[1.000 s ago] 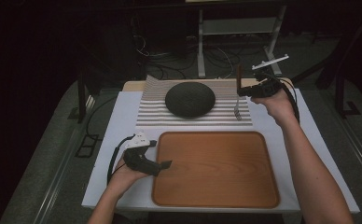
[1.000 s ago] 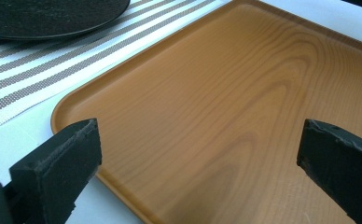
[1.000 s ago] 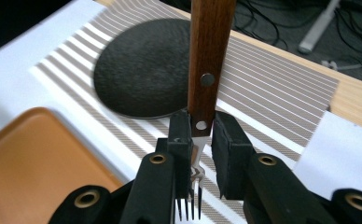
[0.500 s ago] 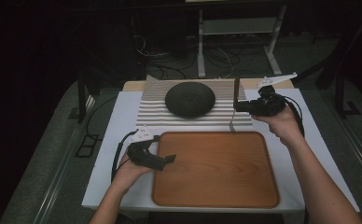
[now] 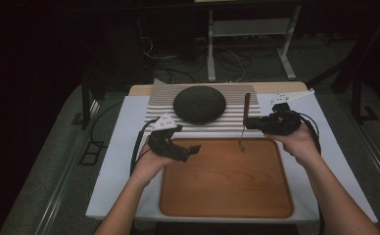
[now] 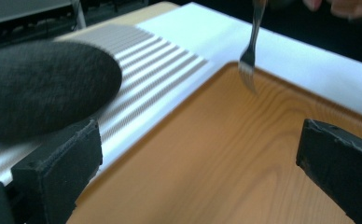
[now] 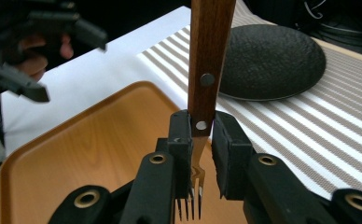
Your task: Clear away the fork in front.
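Note:
A fork [image 5: 246, 117] with a wooden handle hangs upright, tines down, over the far edge of the wooden tray [image 5: 227, 191]. My right gripper [image 5: 249, 123] is shut on the fork [image 7: 209, 56] where handle meets metal, its jaws pinching both sides. My left gripper [image 5: 188, 139] hovers open above the tray's far left corner, nothing between its jaws. From the left gripper [image 6: 202, 140] I see the fork's tines [image 6: 248, 65] ahead over the tray [image 6: 207, 154].
A dark domed bowl [image 5: 199, 104] lies upside down on a striped placemat [image 5: 227, 120] behind the tray. White cloth [image 5: 114, 147] covers the table. Beyond the table stand cables and metal legs [image 5: 211, 44] on a dark floor.
The right gripper carried the fork from the mat's right edge leftward and nearer, to the tray's far edge. The left gripper rose and moved right, over the tray's corner.

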### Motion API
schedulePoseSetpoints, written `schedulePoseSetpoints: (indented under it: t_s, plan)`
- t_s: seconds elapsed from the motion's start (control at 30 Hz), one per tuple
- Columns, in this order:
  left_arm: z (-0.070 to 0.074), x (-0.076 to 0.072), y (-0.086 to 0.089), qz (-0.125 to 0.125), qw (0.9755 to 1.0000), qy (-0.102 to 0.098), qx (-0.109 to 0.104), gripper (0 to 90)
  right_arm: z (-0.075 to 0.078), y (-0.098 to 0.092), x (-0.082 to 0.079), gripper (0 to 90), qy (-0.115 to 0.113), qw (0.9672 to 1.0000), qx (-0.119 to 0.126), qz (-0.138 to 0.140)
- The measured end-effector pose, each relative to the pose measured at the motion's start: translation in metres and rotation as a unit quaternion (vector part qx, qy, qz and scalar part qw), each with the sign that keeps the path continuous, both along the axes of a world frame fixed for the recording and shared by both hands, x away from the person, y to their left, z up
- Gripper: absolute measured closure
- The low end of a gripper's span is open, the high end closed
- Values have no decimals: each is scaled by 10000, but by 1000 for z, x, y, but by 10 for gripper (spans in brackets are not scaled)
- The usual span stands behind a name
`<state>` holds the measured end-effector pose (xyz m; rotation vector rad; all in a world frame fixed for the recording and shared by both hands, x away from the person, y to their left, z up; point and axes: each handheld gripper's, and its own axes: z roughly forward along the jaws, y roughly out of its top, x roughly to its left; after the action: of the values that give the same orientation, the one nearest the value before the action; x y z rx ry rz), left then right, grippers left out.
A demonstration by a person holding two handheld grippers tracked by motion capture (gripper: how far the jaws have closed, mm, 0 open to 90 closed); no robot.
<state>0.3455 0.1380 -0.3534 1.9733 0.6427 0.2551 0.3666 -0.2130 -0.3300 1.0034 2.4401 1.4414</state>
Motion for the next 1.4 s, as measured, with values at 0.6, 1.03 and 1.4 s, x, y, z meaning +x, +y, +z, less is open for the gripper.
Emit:
schedulePoseSetpoints:
  t_s: [0.6, 1.03, 1.4]
  plan:
    - [34, 16, -57, -531, 9974, -244, -420, 262, -13, 27, -13, 770, 88, 9994, 22, 319]
    - [22, 15, -70, -551, 9969, -99, -549, 545, -15, 48, -19, 769, 44, 9988, 14, 496]
    - [15, 17, -68, -499, 9967, 20, -644, 743, -17, 61, -20, 767, -27, 9987, -18, 514]
